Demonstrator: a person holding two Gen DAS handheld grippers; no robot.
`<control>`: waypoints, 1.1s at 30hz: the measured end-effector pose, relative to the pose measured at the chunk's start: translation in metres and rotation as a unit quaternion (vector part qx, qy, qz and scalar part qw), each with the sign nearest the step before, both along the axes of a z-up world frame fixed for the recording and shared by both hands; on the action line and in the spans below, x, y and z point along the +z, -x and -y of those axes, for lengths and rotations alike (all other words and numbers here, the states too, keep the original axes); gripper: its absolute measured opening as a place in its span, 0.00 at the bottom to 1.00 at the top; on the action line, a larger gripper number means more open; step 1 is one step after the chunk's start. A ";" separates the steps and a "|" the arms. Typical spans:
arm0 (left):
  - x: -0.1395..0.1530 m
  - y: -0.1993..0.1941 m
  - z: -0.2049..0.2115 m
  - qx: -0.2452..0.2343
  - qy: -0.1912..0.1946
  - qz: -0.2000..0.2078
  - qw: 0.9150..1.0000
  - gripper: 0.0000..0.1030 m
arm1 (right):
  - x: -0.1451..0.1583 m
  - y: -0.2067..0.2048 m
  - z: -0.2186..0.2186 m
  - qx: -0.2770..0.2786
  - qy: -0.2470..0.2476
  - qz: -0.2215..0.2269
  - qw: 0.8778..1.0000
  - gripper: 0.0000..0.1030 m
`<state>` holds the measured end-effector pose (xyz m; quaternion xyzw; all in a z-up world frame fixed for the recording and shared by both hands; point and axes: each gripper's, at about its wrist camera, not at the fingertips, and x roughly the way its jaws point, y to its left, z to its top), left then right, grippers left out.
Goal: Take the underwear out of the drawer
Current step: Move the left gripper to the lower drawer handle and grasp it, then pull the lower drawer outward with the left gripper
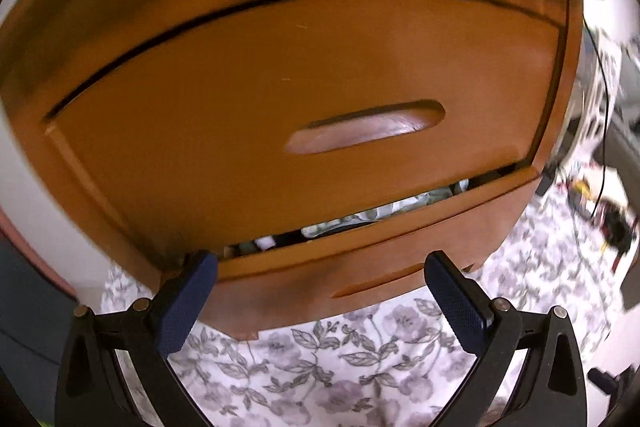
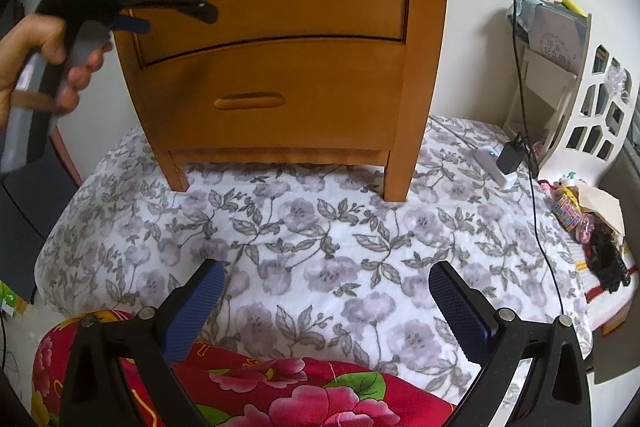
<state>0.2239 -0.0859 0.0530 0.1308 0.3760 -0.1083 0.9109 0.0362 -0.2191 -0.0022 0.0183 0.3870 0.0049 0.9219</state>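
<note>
A wooden nightstand (image 2: pixel 280 27) stands on a floral sheet. Its lower drawer (image 1: pixel 360 251) is pulled out a crack. Pale green and white clothing (image 1: pixel 360 215) shows in the gap, and I cannot tell which piece is underwear. My left gripper (image 1: pixel 320 267) is open right in front of that gap, with nothing between its blue fingers (image 1: pixel 188 303). The upper drawer (image 1: pixel 320 87) is closed, its handle recess (image 1: pixel 364 127) above the gripper. My right gripper (image 2: pixel 326 275) hangs open and empty over the sheet, well back from the nightstand. A hand (image 2: pixel 40 55) holds the left gripper.
The floral sheet (image 2: pixel 320 227) spreads around the nightstand's legs. A red flowered blanket (image 2: pixel 280 387) lies at the near edge. A black cable (image 2: pixel 532 187), a charger (image 2: pixel 508 155), a white cut-out rack (image 2: pixel 592 99) and small clutter (image 2: pixel 592 227) sit to the right.
</note>
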 end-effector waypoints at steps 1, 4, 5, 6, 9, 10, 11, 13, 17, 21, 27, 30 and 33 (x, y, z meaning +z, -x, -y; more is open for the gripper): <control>-0.002 -0.003 0.004 -0.008 -0.009 -0.004 1.000 1.00 | -0.003 -0.001 0.000 0.000 0.000 -0.004 1.000 1.00; -0.010 -0.017 0.016 -0.027 -0.028 -0.018 0.999 1.00 | -0.010 -0.007 -0.001 0.002 -0.003 -0.017 1.000 1.00; -0.012 -0.020 0.019 -0.032 -0.033 -0.021 0.999 1.00 | -0.011 -0.008 -0.001 0.004 -0.003 -0.020 1.000 1.00; -0.015 -0.024 0.022 -0.037 -0.038 -0.027 0.998 1.00 | -0.012 -0.009 -0.001 0.006 -0.004 -0.022 1.000 1.00; -0.024 -0.034 0.026 -0.045 -0.041 -0.048 0.997 1.00 | -0.013 -0.011 -0.001 0.010 -0.005 -0.024 1.000 1.00; -0.027 -0.037 0.026 -0.046 -0.042 -0.054 0.997 1.00 | -0.014 -0.012 -0.001 0.010 -0.006 -0.025 1.000 1.00; -0.029 -0.040 0.027 -0.049 -0.043 -0.058 0.996 1.00 | -0.015 -0.013 -0.001 0.010 -0.007 -0.026 1.000 1.00; -0.032 -0.044 0.027 -0.051 -0.048 -0.066 0.995 1.00 | -0.016 -0.015 0.000 0.011 -0.009 -0.031 0.999 1.00; -0.036 -0.046 0.029 -0.063 -0.052 -0.083 0.993 1.00 | -0.019 -0.019 -0.001 0.013 -0.012 -0.038 0.999 1.00; -0.037 -0.046 0.031 -0.068 -0.059 -0.087 0.992 1.00 | -0.022 -0.021 -0.001 0.016 -0.014 -0.042 0.999 1.00; -0.041 -0.049 0.037 -0.088 -0.095 -0.108 0.986 1.00 | -0.023 -0.021 -0.001 0.015 -0.018 -0.042 0.999 1.00; -0.041 -0.051 0.039 -0.114 -0.122 -0.129 0.977 1.00 | -0.023 -0.021 0.000 0.014 -0.020 -0.043 0.999 1.00; -0.042 -0.050 0.045 -0.136 -0.163 -0.135 0.968 1.00 | -0.023 -0.021 0.000 0.015 -0.021 -0.045 0.999 1.00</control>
